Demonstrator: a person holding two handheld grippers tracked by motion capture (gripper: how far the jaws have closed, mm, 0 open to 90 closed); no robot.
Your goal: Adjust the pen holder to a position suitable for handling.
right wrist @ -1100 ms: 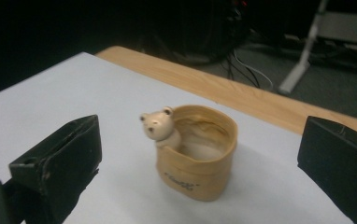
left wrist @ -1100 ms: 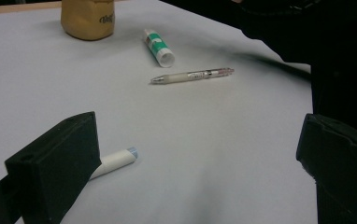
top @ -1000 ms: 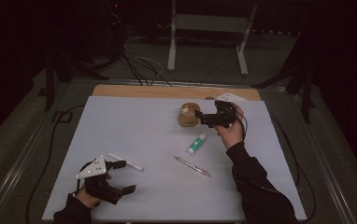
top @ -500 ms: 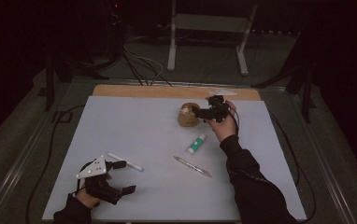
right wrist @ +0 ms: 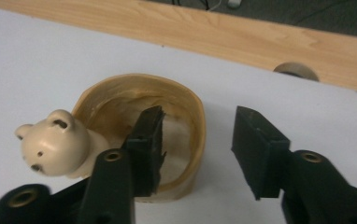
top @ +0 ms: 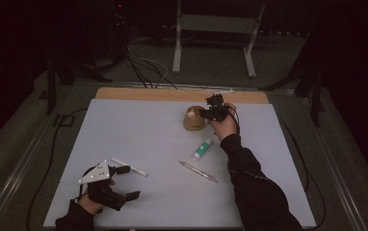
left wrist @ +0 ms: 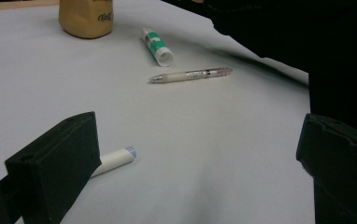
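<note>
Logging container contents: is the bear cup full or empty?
Empty as far as visible: the right gripper view shows the bear cup with bare inner walls, one finger partly hiding the bottom.

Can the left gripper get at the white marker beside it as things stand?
Probably yes. The left gripper has its jaws wide open, and the white marker lies on the bare table right by one jaw with nothing between them.

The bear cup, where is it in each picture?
High view: the bear cup stands upright near the table's far edge, right of middle, by the right gripper.
Left gripper view: top left, its top cut off.
Right gripper view: centre left, one jaw inside the rim, one outside.
Shared landmark: the white sheet it stands on.
</note>
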